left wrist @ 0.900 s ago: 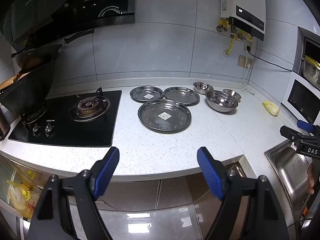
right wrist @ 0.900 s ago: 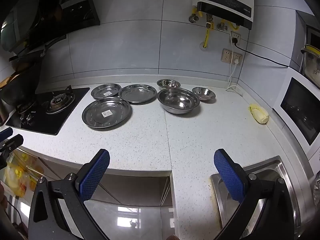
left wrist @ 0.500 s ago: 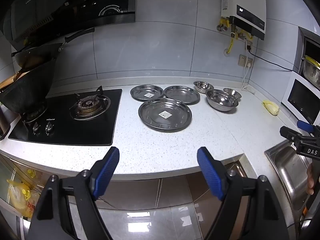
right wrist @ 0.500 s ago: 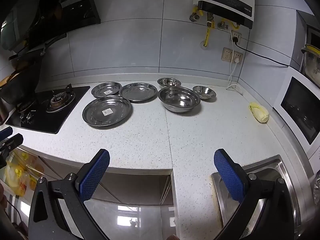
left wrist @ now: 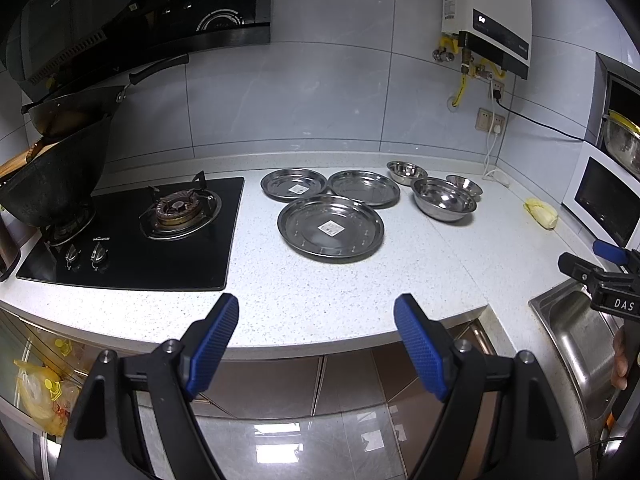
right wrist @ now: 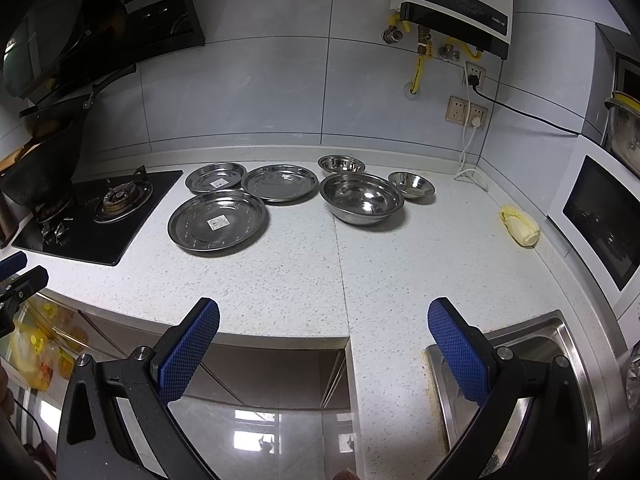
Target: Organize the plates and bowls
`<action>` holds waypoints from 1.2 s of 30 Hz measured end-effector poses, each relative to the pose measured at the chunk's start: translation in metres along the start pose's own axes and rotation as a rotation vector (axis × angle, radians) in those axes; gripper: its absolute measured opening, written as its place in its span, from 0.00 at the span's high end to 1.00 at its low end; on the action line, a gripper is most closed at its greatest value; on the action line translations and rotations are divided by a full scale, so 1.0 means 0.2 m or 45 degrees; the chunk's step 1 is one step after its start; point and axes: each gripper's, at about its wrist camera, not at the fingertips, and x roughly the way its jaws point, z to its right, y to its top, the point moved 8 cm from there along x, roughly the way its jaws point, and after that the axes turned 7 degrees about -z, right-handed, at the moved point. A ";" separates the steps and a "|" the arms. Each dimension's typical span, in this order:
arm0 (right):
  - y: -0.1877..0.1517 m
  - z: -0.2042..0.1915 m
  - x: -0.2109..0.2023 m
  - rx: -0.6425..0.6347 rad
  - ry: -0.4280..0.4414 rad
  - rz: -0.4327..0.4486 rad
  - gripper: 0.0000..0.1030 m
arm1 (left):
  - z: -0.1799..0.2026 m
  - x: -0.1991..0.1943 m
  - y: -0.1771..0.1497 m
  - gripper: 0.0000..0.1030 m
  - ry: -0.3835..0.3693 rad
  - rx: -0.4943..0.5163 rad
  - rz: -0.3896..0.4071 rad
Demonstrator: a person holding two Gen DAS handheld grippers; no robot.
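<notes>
Three steel plates lie on the white counter: a large one [left wrist: 331, 227] [right wrist: 218, 221] in front, a small one [left wrist: 294, 184] [right wrist: 216, 176] and a medium one [left wrist: 365, 187] [right wrist: 281, 182] behind it. To their right stand a large steel bowl [left wrist: 445, 199] [right wrist: 362, 198] and two small bowls [left wrist: 406, 171] [left wrist: 464, 185] [right wrist: 341, 164] [right wrist: 411, 185]. My left gripper [left wrist: 316, 326] and my right gripper [right wrist: 324, 330] are both open and empty, held off the counter's front edge, well short of the dishes.
A black gas hob [left wrist: 132, 232] with a wok [left wrist: 52, 184] sits at the left. A yellow lump [right wrist: 519, 225] lies near the microwave [right wrist: 600, 216] at the right. A steel sink [right wrist: 532, 380] is at the front right. A wall heater [right wrist: 456, 0] hangs above.
Both grippers have drifted slightly towards the counter; the dishes look a little nearer. Nothing was taken hold of or moved.
</notes>
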 end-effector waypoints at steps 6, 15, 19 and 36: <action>0.00 -0.01 0.00 -0.002 -0.001 -0.001 0.01 | 0.00 0.00 0.00 0.23 0.000 -0.001 -0.002; -0.02 -0.04 0.00 -0.008 -0.002 -0.010 0.01 | 0.00 0.01 -0.04 0.23 -0.002 -0.004 -0.017; -0.02 -0.06 0.00 -0.005 -0.002 -0.012 0.01 | 0.00 0.01 -0.04 0.23 -0.003 -0.003 -0.018; -0.03 -0.13 0.01 -0.002 -0.005 -0.027 0.01 | -0.01 0.04 -0.06 0.23 -0.010 0.003 -0.027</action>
